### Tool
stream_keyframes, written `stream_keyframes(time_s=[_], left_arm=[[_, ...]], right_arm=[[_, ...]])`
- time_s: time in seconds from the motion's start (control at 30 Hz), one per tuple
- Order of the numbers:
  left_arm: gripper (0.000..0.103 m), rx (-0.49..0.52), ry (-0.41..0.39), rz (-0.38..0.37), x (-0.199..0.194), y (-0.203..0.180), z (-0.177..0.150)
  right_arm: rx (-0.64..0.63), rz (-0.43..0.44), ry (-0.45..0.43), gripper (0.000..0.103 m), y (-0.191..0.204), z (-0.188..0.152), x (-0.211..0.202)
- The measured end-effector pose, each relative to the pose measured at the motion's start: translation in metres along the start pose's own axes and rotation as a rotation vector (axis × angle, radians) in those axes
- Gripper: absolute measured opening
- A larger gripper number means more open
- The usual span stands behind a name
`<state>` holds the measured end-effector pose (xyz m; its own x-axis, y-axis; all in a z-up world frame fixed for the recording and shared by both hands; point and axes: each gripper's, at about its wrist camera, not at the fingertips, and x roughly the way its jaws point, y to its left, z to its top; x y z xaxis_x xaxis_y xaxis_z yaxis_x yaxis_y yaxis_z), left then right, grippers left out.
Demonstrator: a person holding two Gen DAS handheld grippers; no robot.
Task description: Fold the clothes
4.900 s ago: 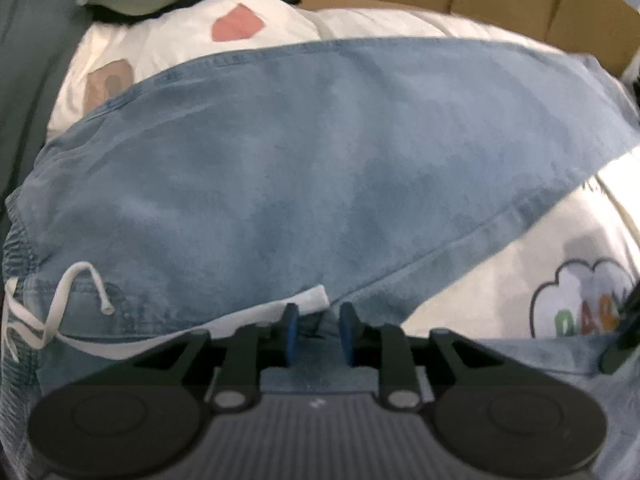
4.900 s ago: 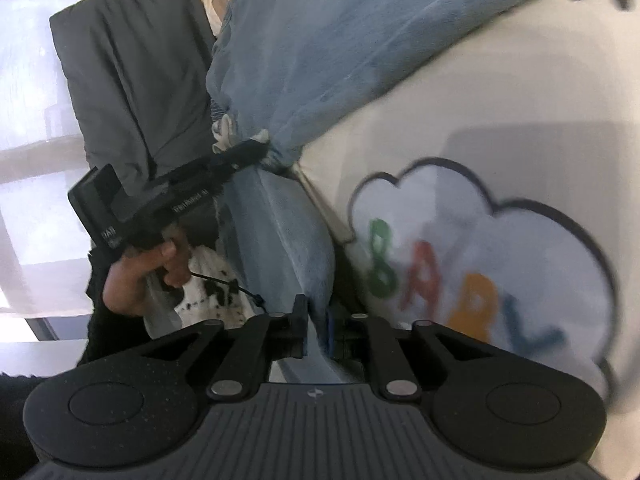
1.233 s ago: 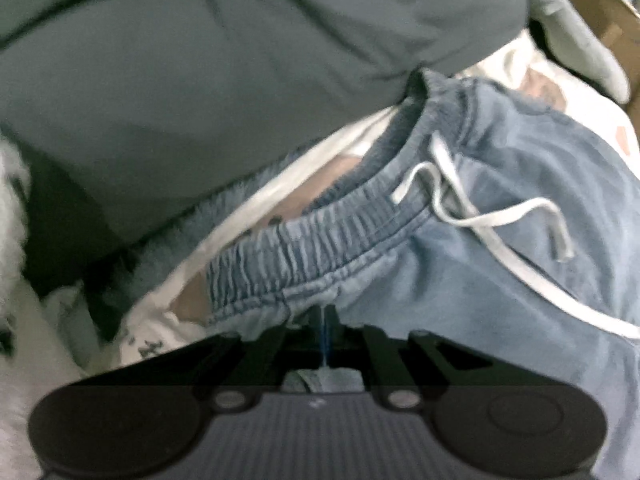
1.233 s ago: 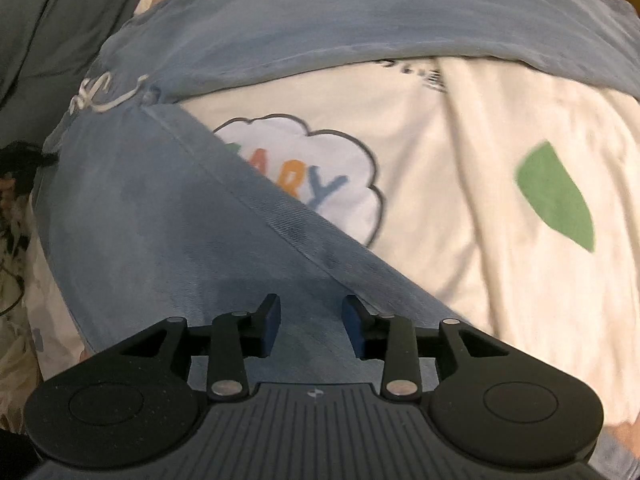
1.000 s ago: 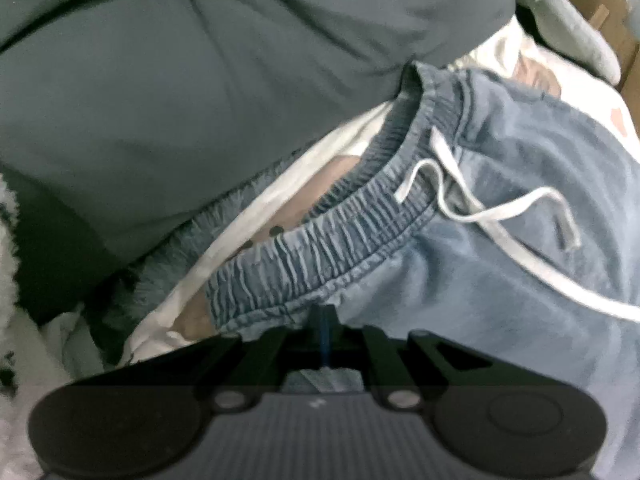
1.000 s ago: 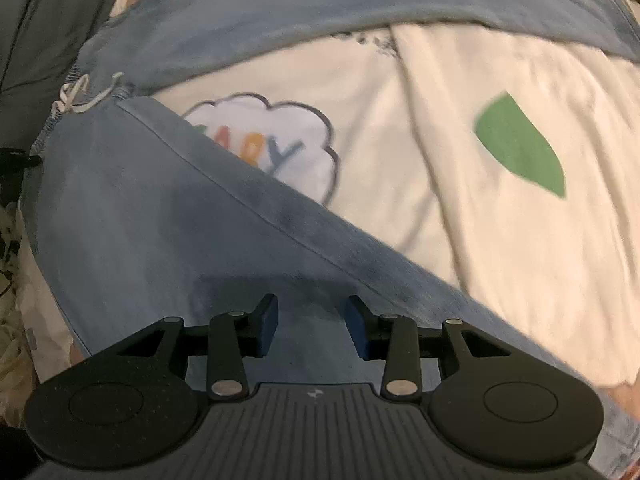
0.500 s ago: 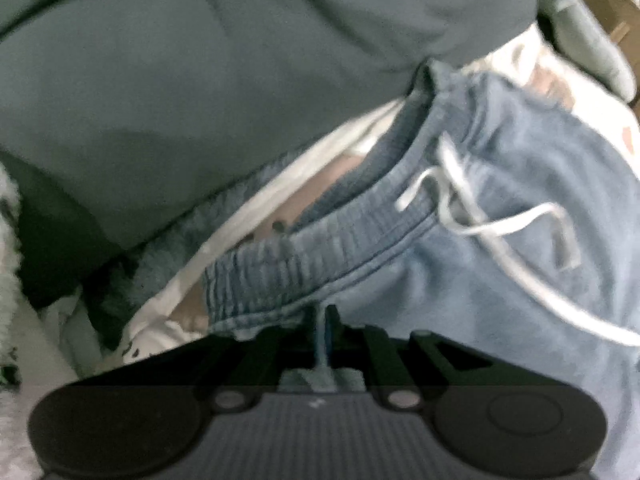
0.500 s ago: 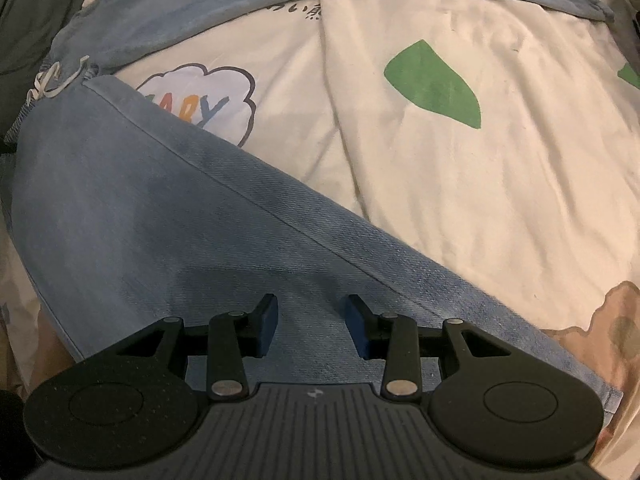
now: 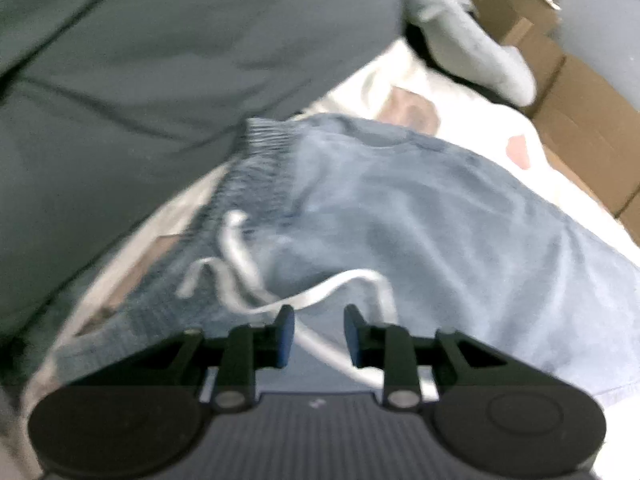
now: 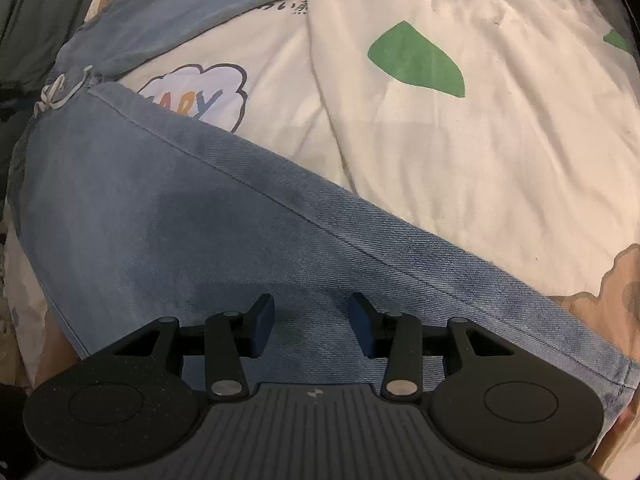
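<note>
We see blue denim trousers [image 10: 168,216] spread on a cream printed bedsheet [image 10: 440,152], legs splayed in a V, not yet laid one on the other. We judge the fold has barely begun: the garment lies flat and spread, and bringing the legs together comes next.

Left gripper [image 9: 319,332]: jaws are opening, with a clear gap between the blue pads. It hovers above the elastic waistband [image 9: 256,172]. The white drawstring [image 9: 244,276] runs under the gap, but the pads do not pinch it. That view is blurred.

Right gripper [image 10: 311,330]: jaws are opening, wide apart, over the near leg's denim, nothing clamped. Whether the tips touch the cloth we cannot tell.

Next move, as we judge it: each gripper needs a fresh hold, one near the waistband and one on a leg's outer edge, to lift that leg onto the other. The loose drawstring may snag, so the left jaws should take denim, not cord.

Writing: a cloud print [image 10: 196,94] on the sheet shows coloured letters, partly hidden by denim; we read "ARY". A small dark line of text [image 10: 286,7] near the far leg is too small to read. No brand label shows on the trousers. A dark grey garment [image 9: 140,80] and cardboard boxes [image 9: 580,112] lie beyond the waistband.
</note>
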<state>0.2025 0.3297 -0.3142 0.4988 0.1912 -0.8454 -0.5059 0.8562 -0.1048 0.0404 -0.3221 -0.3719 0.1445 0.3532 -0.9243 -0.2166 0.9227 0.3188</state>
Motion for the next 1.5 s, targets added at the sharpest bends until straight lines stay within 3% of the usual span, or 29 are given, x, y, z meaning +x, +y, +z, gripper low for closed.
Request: stream_keyframes(time_s=[0.27, 0.43, 0.6, 0.9, 1.07, 1.2, 1.47, 1.5], left_arm=[[0.029, 0.089, -0.007, -0.098, 0.026, -0.06, 0.003], [0.029, 0.124, 0.033, -0.09, 0.054, -0.073, 0.0], [0.029, 0.122, 0.009, -0.052, 0.072, -0.065, 0.014], [0.028, 0.005, -0.002, 0.076, 0.092, -0.014, 0.051], [0.003, -0.044, 0.014, 0.091, 0.101, 0.016, 0.065], [0.003, -0.086, 0.017, 0.101, 0.108, 0.033, 0.078], [0.003, -0.105, 0.043, 0.166, 0.093, 0.024, 0.084], [0.008, -0.087, 0.036, 0.158, 0.086, 0.02, 0.086]], right_arm=[[-0.023, -0.02, 0.029, 0.048, 0.003, 0.005, 0.003], [0.004, -0.01, 0.021, 0.048, 0.0, 0.005, 0.003], [0.017, -0.007, 0.026, 0.048, -0.001, 0.006, 0.003], [-0.006, -0.013, 0.062, 0.048, 0.002, 0.011, 0.004], [-0.029, -0.01, 0.078, 0.048, 0.002, 0.013, 0.005], [-0.033, 0.005, 0.092, 0.048, -0.001, 0.016, 0.005], [-0.025, 0.019, 0.094, 0.049, -0.002, 0.018, 0.007], [-0.023, 0.021, 0.092, 0.049, -0.002, 0.017, 0.007]])
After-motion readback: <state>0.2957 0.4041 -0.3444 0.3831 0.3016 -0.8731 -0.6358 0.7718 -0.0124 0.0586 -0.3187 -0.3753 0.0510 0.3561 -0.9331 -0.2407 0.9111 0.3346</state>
